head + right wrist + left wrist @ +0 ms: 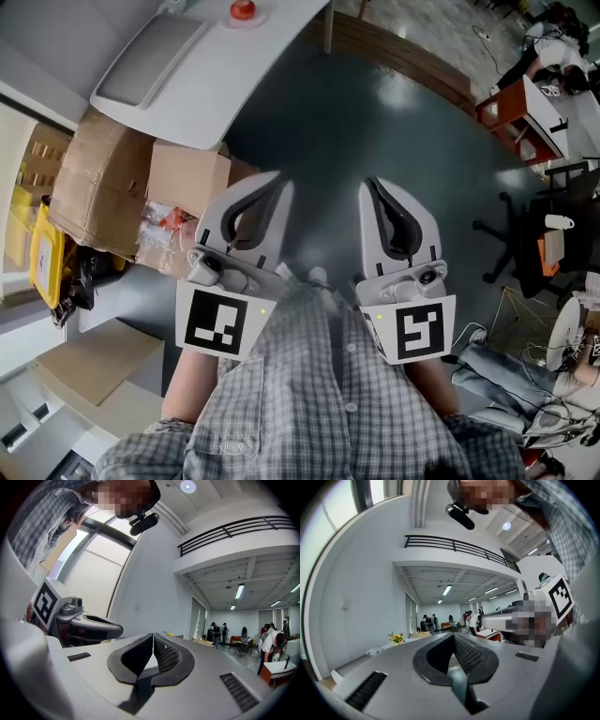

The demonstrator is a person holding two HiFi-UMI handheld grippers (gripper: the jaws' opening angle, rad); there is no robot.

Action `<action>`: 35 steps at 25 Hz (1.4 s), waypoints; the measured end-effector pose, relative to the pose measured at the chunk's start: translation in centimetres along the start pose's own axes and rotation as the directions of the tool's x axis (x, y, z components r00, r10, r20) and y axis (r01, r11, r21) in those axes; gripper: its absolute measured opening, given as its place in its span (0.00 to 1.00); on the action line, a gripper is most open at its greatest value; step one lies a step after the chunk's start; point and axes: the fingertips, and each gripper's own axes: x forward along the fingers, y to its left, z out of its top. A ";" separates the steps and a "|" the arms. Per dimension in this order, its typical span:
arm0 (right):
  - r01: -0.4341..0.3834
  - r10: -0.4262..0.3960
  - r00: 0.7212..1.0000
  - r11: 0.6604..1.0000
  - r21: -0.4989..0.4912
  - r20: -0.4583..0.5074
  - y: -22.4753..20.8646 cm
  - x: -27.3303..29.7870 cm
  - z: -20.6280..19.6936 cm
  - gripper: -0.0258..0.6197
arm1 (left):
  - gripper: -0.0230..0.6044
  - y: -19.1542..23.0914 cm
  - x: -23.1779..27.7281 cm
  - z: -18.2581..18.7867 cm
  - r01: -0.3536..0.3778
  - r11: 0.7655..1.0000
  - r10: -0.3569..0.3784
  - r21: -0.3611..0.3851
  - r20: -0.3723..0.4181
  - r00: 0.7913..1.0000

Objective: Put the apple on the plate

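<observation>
Head view, looking steeply down. The left gripper (277, 180) and the right gripper (368, 184) were held level and side by side, close to the person's checked shirt (319, 394), above a dark floor (375, 103). In each gripper view the jaws were pressed together, tip to tip, with nothing between them. Each gripper carried a marker cube, left (223, 322) and right (419, 330), printed with a black-and-white square pattern rather than letters.

The apple (242, 9), red, lay well apart from both grippers, on the white surface (272, 47) at the top edge of the view. A pale rim (246, 21) showed beneath it; whether that was the plate could not be told. A grey tray (150, 56) lay on the same surface, to the apple's left. Cardboard boxes (103, 178) stood on the floor beside the surface, and print on a yellow pack (45, 253) next to them was too small to read. The left gripper view showed a railed balcony (454, 545) and sunflowers (396, 638).
</observation>
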 end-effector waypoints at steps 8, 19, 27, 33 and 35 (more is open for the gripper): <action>0.031 -0.031 0.999 0.999 -0.028 -0.014 1.3 0.9 -0.1 0.08 | 0.05 2.0 -1.4 -0.3 -0.008 1.000 0.008 -0.009 0.017 1.000; 0.060 -0.061 0.998 0.997 -0.047 -0.012 2.3 1.3 -0.2 0.08 | 0.05 4.1 -3.1 -0.9 -0.036 0.999 0.036 -0.014 0.019 0.999; 0.048 -0.049 0.998 0.998 -0.028 -0.025 0.5 2.8 -1.8 0.08 | 0.05 5.8 -1.7 -1.4 -0.090 0.996 0.090 -0.012 -0.005 0.996; 0.018 -0.019 1.000 0.999 -0.036 -0.021 -2.5 5.1 -2.4 0.08 | 0.05 7.1 1.1 -1.3 -0.140 0.990 0.140 -0.025 -0.009 0.990; 0.003 -0.003 1.000 0.999 -0.035 -0.019 -3.7 6.0 -2.6 0.08 | 0.05 7.5 2.3 -1.0 -0.159 0.987 0.159 -0.026 -0.008 0.987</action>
